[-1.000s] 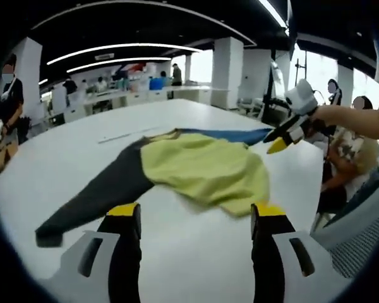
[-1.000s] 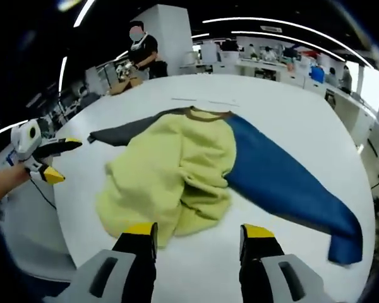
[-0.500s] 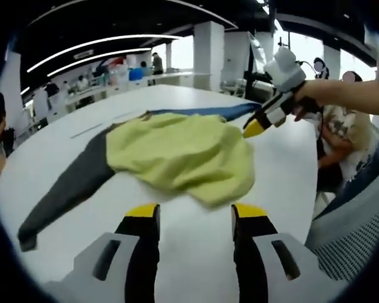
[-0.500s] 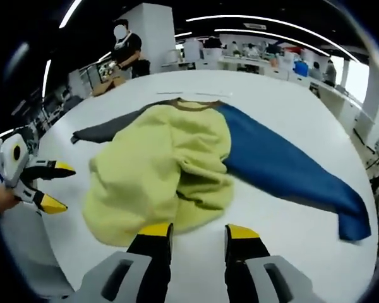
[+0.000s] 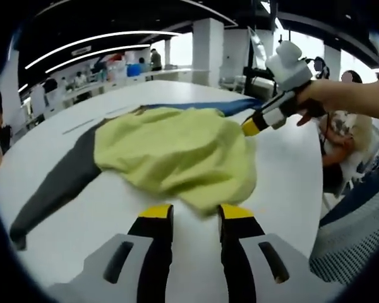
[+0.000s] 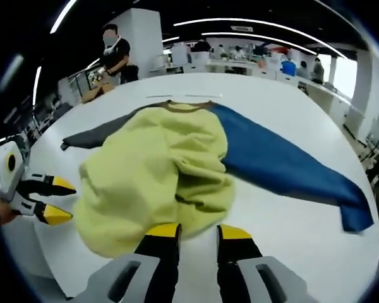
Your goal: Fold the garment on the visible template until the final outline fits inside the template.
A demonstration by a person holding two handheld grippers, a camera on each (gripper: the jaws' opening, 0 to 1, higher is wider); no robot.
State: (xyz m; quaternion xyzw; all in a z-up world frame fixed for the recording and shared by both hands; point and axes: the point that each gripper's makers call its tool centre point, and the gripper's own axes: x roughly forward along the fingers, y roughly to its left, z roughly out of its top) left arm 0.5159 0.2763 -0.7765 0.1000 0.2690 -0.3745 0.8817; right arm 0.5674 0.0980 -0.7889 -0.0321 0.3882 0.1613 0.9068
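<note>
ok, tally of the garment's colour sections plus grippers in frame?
Yellow-green fabric body panel: 1
Blue fabric sleeve: 1
Dark grey fabric sleeve: 1
Brown collar band: 1
Yellow-tipped two-jaw grippers: 2, left gripper and right gripper
Total: 6

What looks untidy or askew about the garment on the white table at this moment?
The yellow body is bunched and wrinkled instead of lying flat, with its hem rumpled near the right gripper. The blue sleeve and grey sleeve are spread out to opposite sides on the table. No damage is visible.
</note>
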